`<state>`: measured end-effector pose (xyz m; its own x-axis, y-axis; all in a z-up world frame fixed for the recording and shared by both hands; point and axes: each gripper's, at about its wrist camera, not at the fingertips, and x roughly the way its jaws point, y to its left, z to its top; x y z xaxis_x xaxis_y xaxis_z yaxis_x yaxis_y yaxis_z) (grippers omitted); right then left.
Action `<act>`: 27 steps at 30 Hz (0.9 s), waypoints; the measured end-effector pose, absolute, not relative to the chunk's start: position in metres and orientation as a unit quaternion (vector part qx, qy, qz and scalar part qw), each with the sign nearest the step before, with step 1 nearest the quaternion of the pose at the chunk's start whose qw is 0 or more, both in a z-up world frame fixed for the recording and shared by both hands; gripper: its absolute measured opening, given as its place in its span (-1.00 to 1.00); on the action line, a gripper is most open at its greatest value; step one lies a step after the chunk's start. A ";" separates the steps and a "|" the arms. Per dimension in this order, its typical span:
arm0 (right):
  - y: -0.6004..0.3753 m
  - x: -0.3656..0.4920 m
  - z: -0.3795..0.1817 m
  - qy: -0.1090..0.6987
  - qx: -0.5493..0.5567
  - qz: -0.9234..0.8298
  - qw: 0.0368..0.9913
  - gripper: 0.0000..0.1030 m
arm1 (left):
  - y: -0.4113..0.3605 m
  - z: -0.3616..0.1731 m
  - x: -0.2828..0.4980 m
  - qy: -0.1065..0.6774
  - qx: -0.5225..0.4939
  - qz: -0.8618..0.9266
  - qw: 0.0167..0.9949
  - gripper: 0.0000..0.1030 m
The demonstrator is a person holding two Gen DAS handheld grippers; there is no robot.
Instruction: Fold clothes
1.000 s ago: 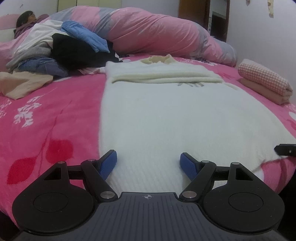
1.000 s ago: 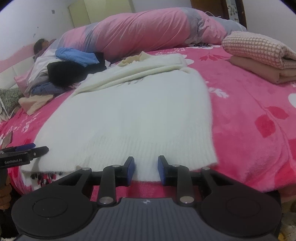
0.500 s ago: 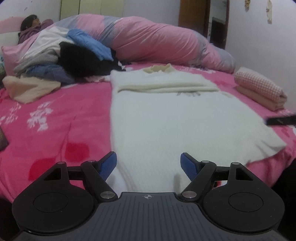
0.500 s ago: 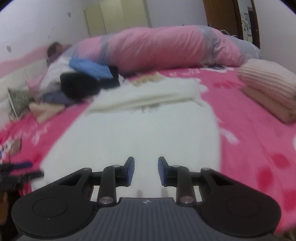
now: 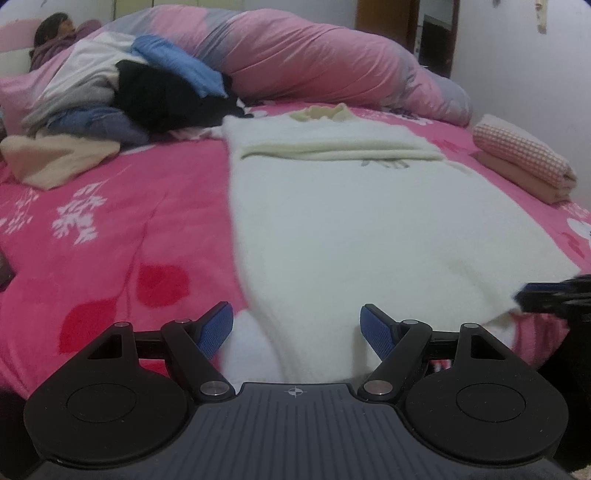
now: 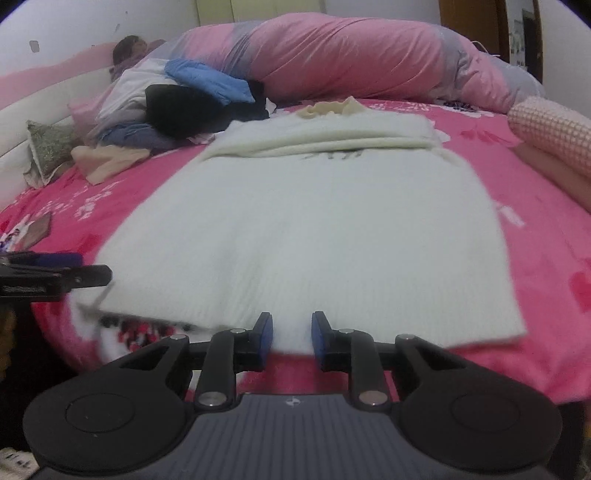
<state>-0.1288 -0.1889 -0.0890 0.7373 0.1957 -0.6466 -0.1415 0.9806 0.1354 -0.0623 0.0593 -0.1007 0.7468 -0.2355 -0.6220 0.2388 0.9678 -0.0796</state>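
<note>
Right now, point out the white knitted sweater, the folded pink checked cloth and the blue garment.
white knitted sweater (image 5: 362, 221), left wrist view, body.
folded pink checked cloth (image 5: 517, 147), left wrist view, top.
blue garment (image 6: 207, 79), right wrist view, middle.

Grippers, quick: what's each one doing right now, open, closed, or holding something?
Left gripper: open wide, holding nothing, above the white sweater's hem.
Right gripper: closing, the sweater's hem edge between its fingers, not yet clamped.

walls: white (image 5: 517, 55) | door: brown wood (image 5: 402, 18) | wardrobe: pale yellow (image 6: 258, 11) | headboard: white padded (image 6: 44, 107)

Cream knit sweater (image 5: 369, 221) flat on bed, sleeves folded across.
</note>
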 end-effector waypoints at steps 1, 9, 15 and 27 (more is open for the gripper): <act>-0.189 -0.126 -0.080 0.342 0.037 0.089 0.935 -0.54 | 0.062 -0.100 -0.062 0.332 -0.001 -0.127 0.935 0.49; -0.172 -0.062 -0.079 0.307 0.055 0.110 0.944 -0.54 | 0.066 -0.092 -0.060 0.320 0.007 -0.117 0.940 0.49; -0.156 -0.114 -0.100 0.358 0.015 0.159 0.920 -0.56 | 0.073 -0.096 -0.054 0.321 0.010 -0.112 0.940 0.49; -0.126 -0.054 -0.096 0.339 0.025 0.165 0.926 -0.62 | 0.089 -0.094 -0.048 0.316 0.004 -0.093 0.944 0.49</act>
